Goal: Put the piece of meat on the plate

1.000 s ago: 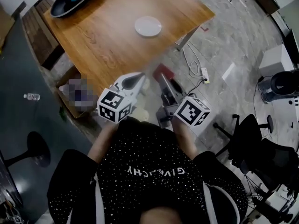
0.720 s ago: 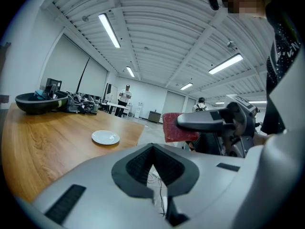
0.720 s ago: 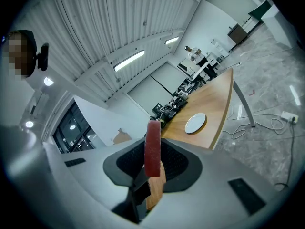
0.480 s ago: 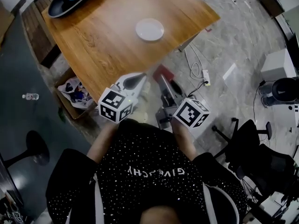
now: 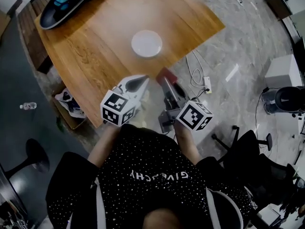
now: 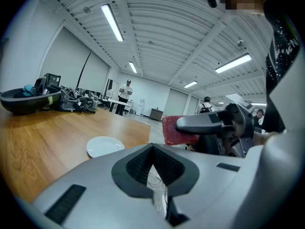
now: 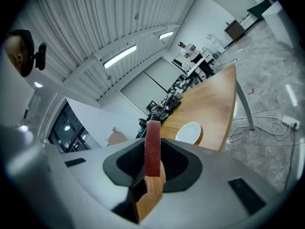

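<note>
The head view looks steeply down from above the person, with the white plate [image 5: 147,43] on the desk [image 5: 95,56] ahead. The left gripper view sits low, facing almost level across the desk, the plate close ahead. The right gripper view, tilted, faces that plate from beyond the desk's edge. All three views share the plate.

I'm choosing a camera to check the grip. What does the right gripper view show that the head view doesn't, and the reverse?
Only the right gripper view: the meat seen edge-on, clamped upright between the jaws of the right tool, plus ceiling lights. Only the head view: the left tool, a dark tray at the table's far corner, and a bottle on the floor. Both: the meat, the empty white plate on the wooden table, and the power strip on the floor.
</note>
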A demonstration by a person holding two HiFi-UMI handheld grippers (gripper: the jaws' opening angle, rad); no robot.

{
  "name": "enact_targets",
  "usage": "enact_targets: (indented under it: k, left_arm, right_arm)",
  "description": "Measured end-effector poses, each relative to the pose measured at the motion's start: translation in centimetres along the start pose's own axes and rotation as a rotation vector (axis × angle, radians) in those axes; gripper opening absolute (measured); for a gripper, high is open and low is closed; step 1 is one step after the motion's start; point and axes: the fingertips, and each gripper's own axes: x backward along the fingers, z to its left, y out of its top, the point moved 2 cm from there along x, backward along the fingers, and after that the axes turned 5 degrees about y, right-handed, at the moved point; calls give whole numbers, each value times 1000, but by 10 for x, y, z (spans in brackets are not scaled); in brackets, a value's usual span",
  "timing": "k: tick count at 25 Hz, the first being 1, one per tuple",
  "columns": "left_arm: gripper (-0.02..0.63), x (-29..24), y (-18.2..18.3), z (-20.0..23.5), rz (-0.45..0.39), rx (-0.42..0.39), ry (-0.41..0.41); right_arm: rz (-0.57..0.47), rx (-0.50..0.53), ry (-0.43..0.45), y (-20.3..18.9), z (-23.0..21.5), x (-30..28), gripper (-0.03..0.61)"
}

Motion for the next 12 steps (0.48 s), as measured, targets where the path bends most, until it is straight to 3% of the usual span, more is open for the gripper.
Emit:
enact_targets:
  k: [12]
  left_arm:
    - [8, -68, 33, 56, 11, 56, 9]
  right_arm:
    - [33, -26, -55, 53, -45, -62, 95]
